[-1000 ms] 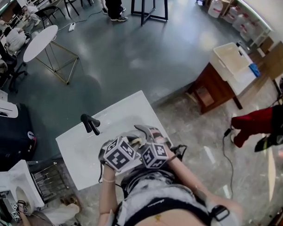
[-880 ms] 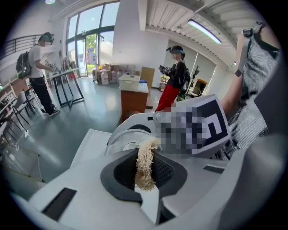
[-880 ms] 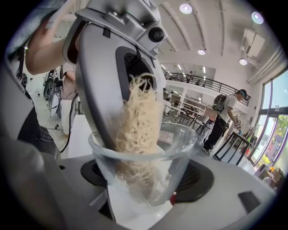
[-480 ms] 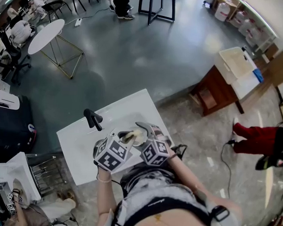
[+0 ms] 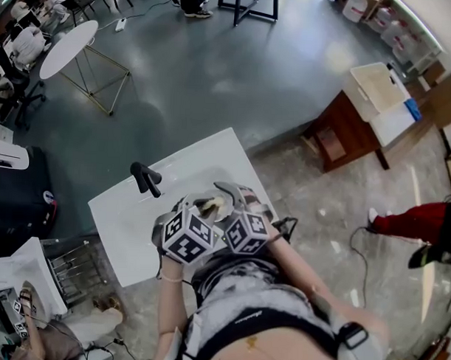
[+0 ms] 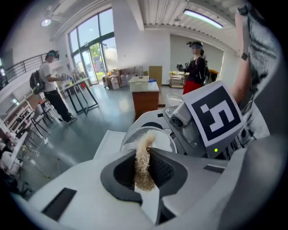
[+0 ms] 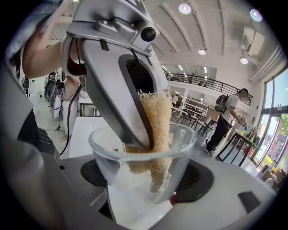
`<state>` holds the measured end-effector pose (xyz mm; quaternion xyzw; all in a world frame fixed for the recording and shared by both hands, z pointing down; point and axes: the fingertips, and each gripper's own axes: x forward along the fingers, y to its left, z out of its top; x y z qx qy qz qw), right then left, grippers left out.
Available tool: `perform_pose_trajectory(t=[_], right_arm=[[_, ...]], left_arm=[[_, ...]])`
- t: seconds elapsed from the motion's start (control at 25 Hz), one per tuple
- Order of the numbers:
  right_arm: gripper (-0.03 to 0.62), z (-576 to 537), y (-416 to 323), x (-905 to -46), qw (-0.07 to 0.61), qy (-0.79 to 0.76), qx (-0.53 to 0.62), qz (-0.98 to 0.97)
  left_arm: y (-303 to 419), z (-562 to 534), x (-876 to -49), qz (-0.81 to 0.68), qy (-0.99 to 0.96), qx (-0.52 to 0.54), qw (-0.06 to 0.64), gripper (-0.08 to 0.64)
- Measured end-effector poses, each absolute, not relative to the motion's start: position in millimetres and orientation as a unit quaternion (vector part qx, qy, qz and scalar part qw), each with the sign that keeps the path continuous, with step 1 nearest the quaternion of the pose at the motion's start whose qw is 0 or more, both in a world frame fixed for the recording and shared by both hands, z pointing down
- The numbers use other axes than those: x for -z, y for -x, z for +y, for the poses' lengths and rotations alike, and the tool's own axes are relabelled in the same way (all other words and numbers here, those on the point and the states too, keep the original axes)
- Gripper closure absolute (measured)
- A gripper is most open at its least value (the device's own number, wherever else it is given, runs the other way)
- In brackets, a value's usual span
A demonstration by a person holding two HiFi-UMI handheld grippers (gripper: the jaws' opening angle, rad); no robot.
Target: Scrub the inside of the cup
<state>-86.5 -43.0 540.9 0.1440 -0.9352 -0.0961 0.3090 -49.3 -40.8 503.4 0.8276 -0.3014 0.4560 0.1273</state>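
Holding the cup (image 7: pixel 144 164) in my right hand-held gripper (image 7: pixel 146 179), I have the jaws set wide, one pad on either side of the lower wall, so the mouth is left free. From the head view, the cup (image 5: pixel 214 206) hangs over the white sink (image 5: pixel 120 223), to the right of the black tap (image 5: pixel 144 181) and close in front of me.

My left hand-held gripper (image 6: pixel 145 177) is narrow, pinched on one end of a tan scrub pad (image 6: pixel 144 157). The pad's free end reaches down inside the cup, close to the bottom as far as I can tell.

I judge the cup to be light, stiff and smooth: clear glass, so it is breakable and probably slick if wet. A grip low on opposite sides suits it, firm enough to stop it twisting but no harder.

The pad looks soft and fibrous and should bend against the wall. Taking it by the end leaves the rest free to rub.

One left jaw tip sits inside the rim, and I would keep that hard part off the glass.
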Motion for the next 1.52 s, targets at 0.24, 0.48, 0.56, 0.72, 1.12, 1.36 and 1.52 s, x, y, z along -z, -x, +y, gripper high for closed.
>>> perform_pose_trajectory(t=[0.24,0.48,0.56,0.72,1.12,1.36,1.52], right_arm=[[0.193,-43.6,83.5,-544.2,0.317,-0.148,0.102,-0.931],[0.193,-43.6,77.9,-547.8,0.321,-0.147,0.091,-0.931],[0.193,-45.5,79.2,-547.1,0.317,-0.148,0.089,-0.932],[0.193,-46.7,82.2,-545.4,0.316,-0.145,0.087,-0.934],[0.193,-44.6,86.0,-545.5,0.315,-0.134,0.069,-0.937],[0.193,-49.9,86.5,-547.3,0.322,-0.142,0.061,-0.934],[0.193,-53.5,84.6,-547.8,0.323,-0.145,0.059,-0.933]], left_arm=[[39.9,-26.9,-502.4,-0.266,-0.847,-0.413,0.204,0.518],[27.7,-25.4,-493.0,-0.241,-0.862,-0.366,0.256,0.522],[26.3,-29.9,-492.4,-0.248,-0.865,-0.354,0.255,0.522],[24.2,-40.7,-493.3,-0.275,-0.862,-0.362,0.224,0.522],[37.2,-62.5,-498.9,-0.364,-0.837,-0.368,0.18,0.522],[51.9,-68.1,-499.6,-0.393,-0.804,-0.428,0.124,0.52],[55.0,-66.0,-501.6,-0.39,-0.796,-0.447,0.118,0.518]])
